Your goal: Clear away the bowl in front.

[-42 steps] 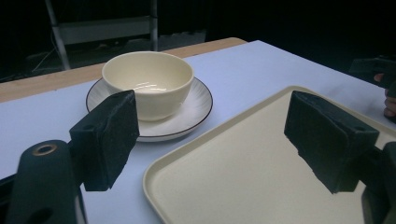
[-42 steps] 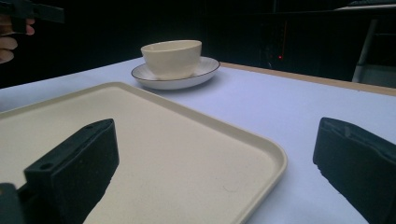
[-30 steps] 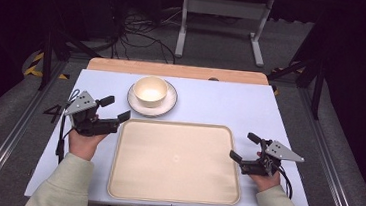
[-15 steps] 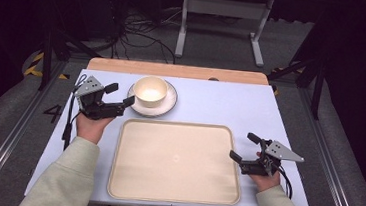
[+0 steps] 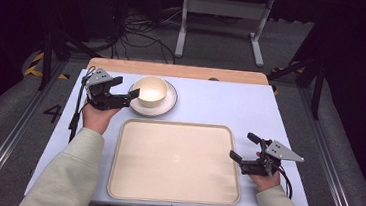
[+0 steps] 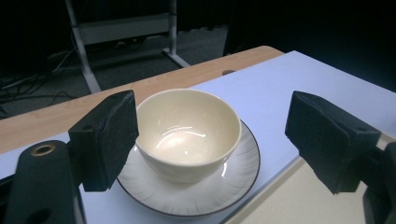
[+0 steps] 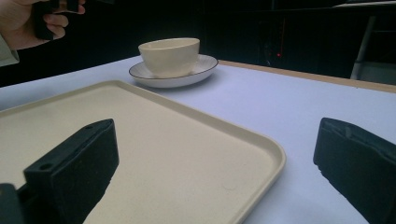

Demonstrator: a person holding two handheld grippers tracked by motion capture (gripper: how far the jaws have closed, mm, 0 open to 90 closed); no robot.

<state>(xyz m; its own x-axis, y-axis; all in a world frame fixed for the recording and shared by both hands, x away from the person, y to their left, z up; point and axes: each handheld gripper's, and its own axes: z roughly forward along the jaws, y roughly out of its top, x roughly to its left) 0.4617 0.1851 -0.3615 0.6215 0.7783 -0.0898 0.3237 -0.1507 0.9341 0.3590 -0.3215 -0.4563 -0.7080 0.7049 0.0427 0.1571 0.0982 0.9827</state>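
Cream-coloured, the bowl (image 5: 150, 90) sits on its saucer (image 5: 166, 105) beyond the empty tray (image 5: 176, 162), with the left gripper (image 5: 124, 90) spread wide around it, gripping nothing, while the right gripper (image 5: 245, 147) rests wide open and empty beside the tray's right edge.

Table (image 5: 211, 98) runs across the high view, person's forearms entering from its near edge. Tray (image 5: 176, 162) lies flat on the near middle of the table. Saucer (image 5: 167, 104) sits beyond the tray's far left corner, close to but apart from the tray rim; bowl (image 5: 150, 90) stands upright on the saucer. Left gripper (image 5: 124, 90) is just left of the saucer, jaws spread and pointing at the bowl. Right gripper (image 5: 246, 149) is at the tray's right edge, jaws spread, pointing left toward the tray.
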